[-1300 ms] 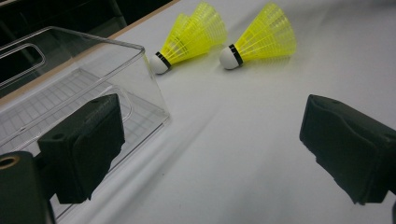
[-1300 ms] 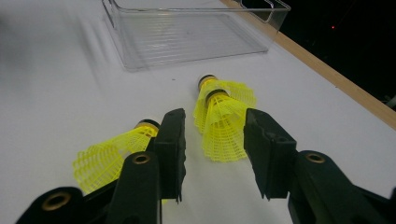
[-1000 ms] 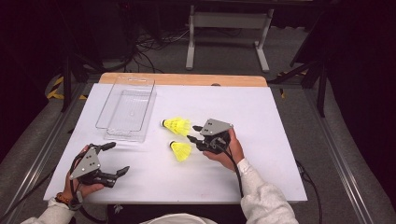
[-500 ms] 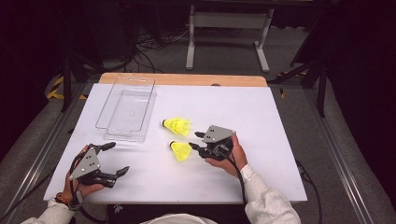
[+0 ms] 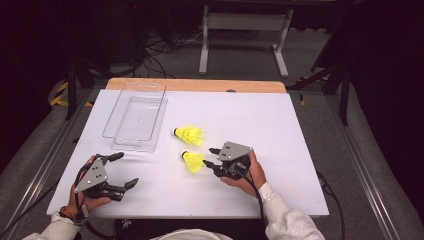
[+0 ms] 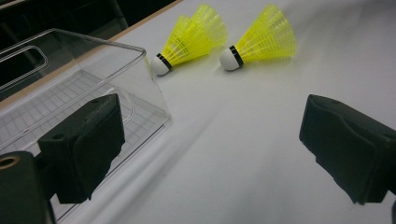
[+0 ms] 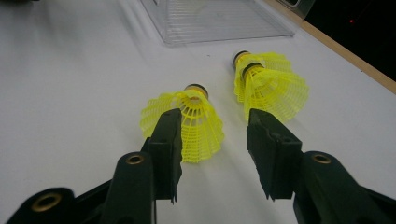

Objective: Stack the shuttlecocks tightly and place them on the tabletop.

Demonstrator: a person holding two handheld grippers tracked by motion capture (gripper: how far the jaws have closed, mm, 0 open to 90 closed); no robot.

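Your right claw (image 5: 211, 156) lies low on the white bench (image 5: 280, 150), its black jaws parted and standing either side of the flared skirt of the nearer yellow plastic shuttlecock (image 5: 192, 161). In the right gripper view one jaw overlaps the skirt's edge while the other stands clear of it, so the pads are not pressing on it. That shuttlecock (image 7: 189, 122) lies on its side, its black-banded cork tip pointing away from your claw toward the clear plastic rectangular tray (image 5: 137, 117). The second yellow shuttlecock (image 5: 188, 134) lies just beyond it, nearer the tray and apart from the first. Your left claw (image 5: 126, 170) rests near the bench's front left corner, jaws spread wide with nothing between them, well apart from both shuttlecocks.
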